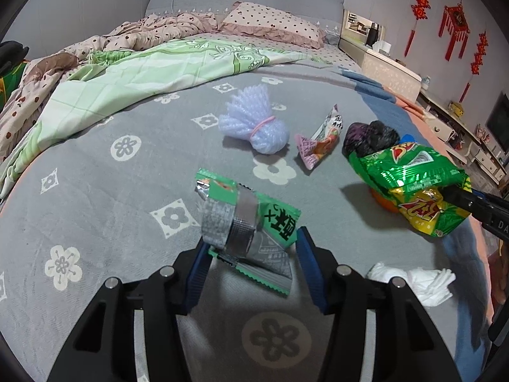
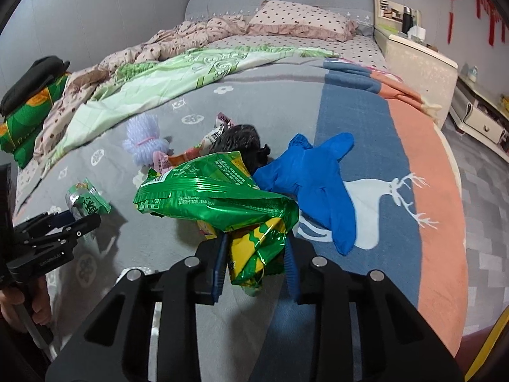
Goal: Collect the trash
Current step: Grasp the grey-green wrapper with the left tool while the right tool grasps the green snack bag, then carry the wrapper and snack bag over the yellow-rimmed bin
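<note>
My left gripper [image 1: 251, 248] is shut on a green and silver snack wrapper [image 1: 245, 219], which sticks up from between its blue pads above the grey bedspread. It also shows in the right wrist view [image 2: 87, 203]. My right gripper [image 2: 254, 254] is shut on a green and yellow chip bag [image 2: 216, 191], held above the bed. The bag shows at the right in the left wrist view [image 1: 410, 184]. A pink and white wrapper [image 1: 318, 143], a pale foam net ball [image 1: 254, 124], a black crumpled bag [image 1: 369, 137], a blue glove [image 2: 311, 175] and white tissue [image 1: 413, 280] lie on the bed.
A green quilt [image 1: 143, 76] and a pink dotted duvet with a pillow [image 1: 270, 22] cover the far half of the bed. A bedside cabinet [image 1: 391, 63] and low white drawers [image 2: 480, 121] stand to the right. The bed edge drops to grey floor [image 2: 483, 210] at right.
</note>
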